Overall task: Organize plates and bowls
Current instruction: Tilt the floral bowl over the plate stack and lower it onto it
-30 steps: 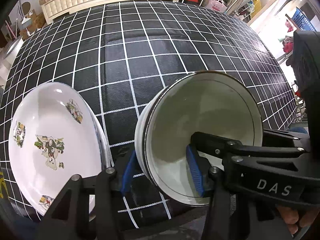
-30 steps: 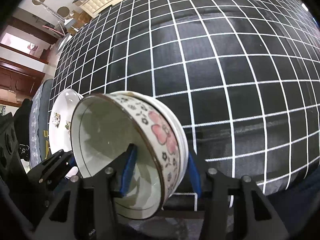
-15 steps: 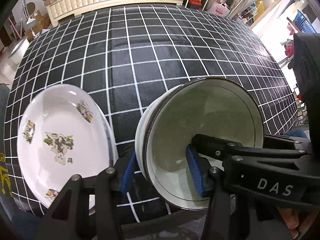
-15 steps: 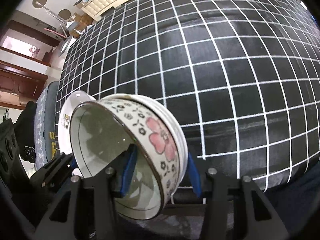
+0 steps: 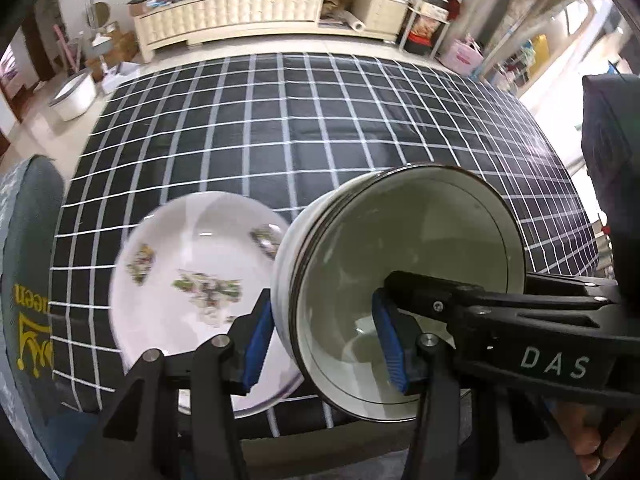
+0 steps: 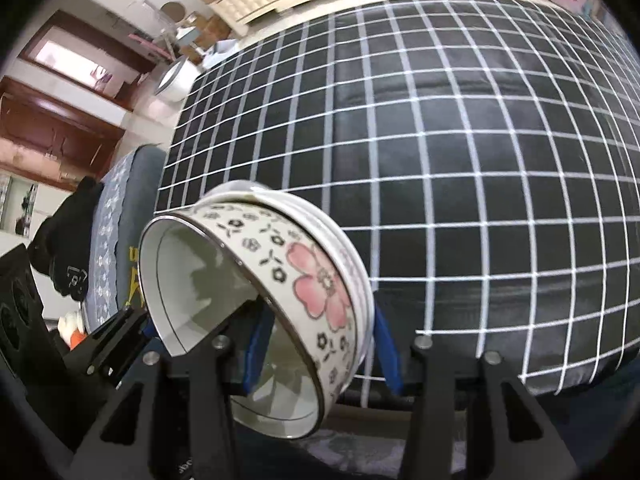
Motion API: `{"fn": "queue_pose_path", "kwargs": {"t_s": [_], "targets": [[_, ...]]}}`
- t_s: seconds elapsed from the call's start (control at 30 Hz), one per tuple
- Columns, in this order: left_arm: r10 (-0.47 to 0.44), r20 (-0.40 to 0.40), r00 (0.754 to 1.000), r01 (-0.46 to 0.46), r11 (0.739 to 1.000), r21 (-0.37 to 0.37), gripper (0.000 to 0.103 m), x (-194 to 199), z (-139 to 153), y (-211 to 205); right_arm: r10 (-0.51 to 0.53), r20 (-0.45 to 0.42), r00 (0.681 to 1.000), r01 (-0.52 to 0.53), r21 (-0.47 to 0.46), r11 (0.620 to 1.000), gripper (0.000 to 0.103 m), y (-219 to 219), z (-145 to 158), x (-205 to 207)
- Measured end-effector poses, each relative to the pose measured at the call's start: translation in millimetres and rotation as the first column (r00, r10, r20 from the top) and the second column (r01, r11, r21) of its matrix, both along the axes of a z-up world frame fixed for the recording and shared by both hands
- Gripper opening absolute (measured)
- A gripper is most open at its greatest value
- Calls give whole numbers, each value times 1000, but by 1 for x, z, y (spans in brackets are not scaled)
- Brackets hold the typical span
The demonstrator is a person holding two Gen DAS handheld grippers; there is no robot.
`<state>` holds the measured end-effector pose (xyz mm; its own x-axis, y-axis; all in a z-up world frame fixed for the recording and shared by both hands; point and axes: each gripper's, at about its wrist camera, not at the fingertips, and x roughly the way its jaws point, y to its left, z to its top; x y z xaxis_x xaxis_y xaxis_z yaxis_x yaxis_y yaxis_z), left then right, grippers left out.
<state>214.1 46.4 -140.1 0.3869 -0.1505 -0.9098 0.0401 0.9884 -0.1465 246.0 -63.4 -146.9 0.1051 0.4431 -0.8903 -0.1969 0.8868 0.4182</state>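
Both claws are clamping one stack of nested bowls (image 5: 400, 292), tilted on edge above the checked worktop (image 5: 320, 128). The left claw (image 5: 326, 344) and right claw (image 6: 320, 348) are each pinching a wall. Uneven pull is risking slippage. The plate (image 5: 192, 280) is lying left of the left claw. All look empty.

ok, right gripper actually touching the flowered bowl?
Touching. Right wrist view: right gripper clamps the flowered bowl, one blue pad inside the wall, one outside.
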Motion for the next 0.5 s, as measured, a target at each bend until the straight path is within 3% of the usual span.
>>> {"fn": "queue_pose_path", "kwargs": {"t_s": [0.23,0.5], "targets": [[87,-2,996,-87,996,11,45,-7,4,48,71,-29,997,-70,13,997,52,42,-10,3],[142,-30,989,-141,990,13,45,-15,-14,84,122,-56,991,-123,-11,992,52,76,-24,8]]}}
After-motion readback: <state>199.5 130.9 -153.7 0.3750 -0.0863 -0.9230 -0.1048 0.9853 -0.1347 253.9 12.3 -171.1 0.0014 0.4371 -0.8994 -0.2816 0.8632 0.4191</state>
